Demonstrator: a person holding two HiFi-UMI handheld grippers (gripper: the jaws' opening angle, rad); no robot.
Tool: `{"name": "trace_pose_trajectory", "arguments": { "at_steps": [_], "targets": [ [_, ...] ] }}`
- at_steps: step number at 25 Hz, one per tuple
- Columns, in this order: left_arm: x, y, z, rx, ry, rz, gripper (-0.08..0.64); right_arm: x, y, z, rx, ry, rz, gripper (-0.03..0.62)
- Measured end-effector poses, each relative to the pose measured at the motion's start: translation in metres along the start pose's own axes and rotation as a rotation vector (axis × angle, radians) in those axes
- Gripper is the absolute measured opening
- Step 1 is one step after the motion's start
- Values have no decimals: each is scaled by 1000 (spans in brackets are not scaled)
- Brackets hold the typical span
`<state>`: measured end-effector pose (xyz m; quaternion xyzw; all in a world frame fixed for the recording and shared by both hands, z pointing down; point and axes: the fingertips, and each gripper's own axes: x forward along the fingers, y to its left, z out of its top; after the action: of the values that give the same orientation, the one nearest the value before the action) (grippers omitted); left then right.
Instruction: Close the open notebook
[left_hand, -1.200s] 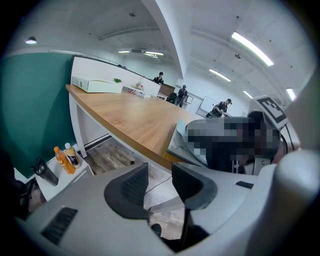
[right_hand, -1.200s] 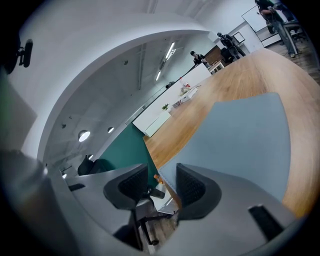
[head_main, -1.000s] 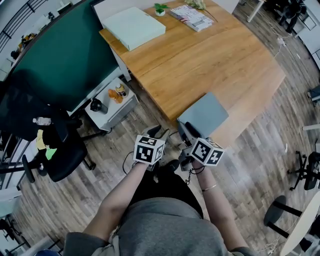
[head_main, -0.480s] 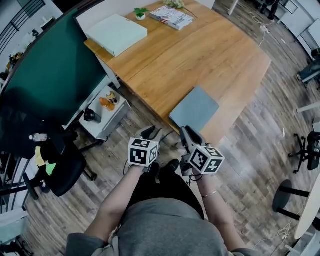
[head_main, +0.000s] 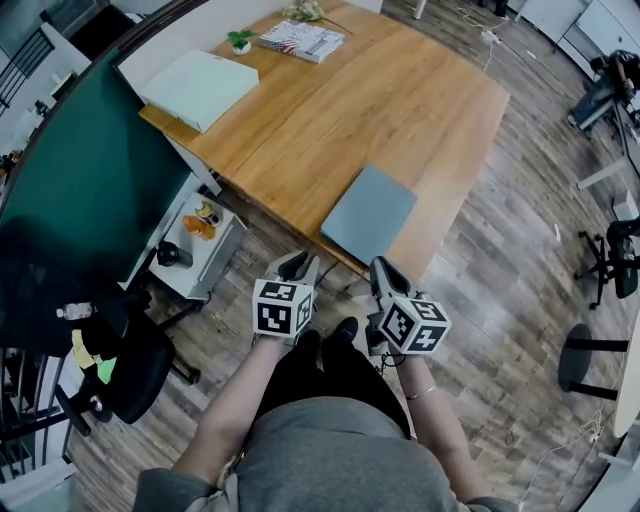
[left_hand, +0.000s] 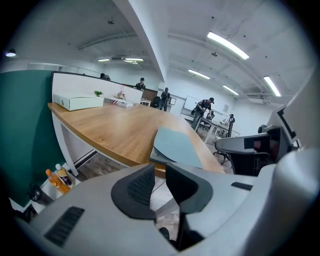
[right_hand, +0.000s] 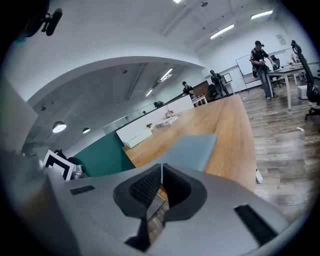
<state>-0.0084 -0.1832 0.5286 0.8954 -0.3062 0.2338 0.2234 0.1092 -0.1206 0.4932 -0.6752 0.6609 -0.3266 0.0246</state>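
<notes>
The left gripper (head_main: 297, 262) hangs before the person's body, short of the tabletop (head_main: 330, 110). Its jaws have just been closing to a slim gap with nothing between them. The right gripper (head_main: 385, 270) beside it has just drawn its jaws nearly together, also empty. Just beyond both, the grey-blue notebook (head_main: 368, 213) lies flat at the tabletop's near edge, apparently already closed. The task looks finished, so the next move only needs to keep clear of it. No writing is readable: the marker cubes show only black-and-white patterns, and the print on the far magazine (head_main: 301, 40) is too small.
</notes>
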Motion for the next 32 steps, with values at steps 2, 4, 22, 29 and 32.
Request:
{"name": "trace_pose_trajectory", "arguments": {
  "at_steps": [2,4,22,29,32],
  "targets": [
    [0,-4,2,21,-5,-11,77,-7,-6,-1,-9,-12,-33,6],
    [-1,-7,5,57,-10,-19,73,-13,-11,-3,-19,-19,-64,6],
    [-5,-43,40,166,-93,-143,37,-64,-27,4,-40,-117,-214,3],
    [-7,-46,44,167,-102,-172,35,-80,-35,6,-63,-139,-283,2],
    [-8,-47,47,168,-105,-179,35,-84,-38,8,-61,-151,-297,2]
  ]
}}
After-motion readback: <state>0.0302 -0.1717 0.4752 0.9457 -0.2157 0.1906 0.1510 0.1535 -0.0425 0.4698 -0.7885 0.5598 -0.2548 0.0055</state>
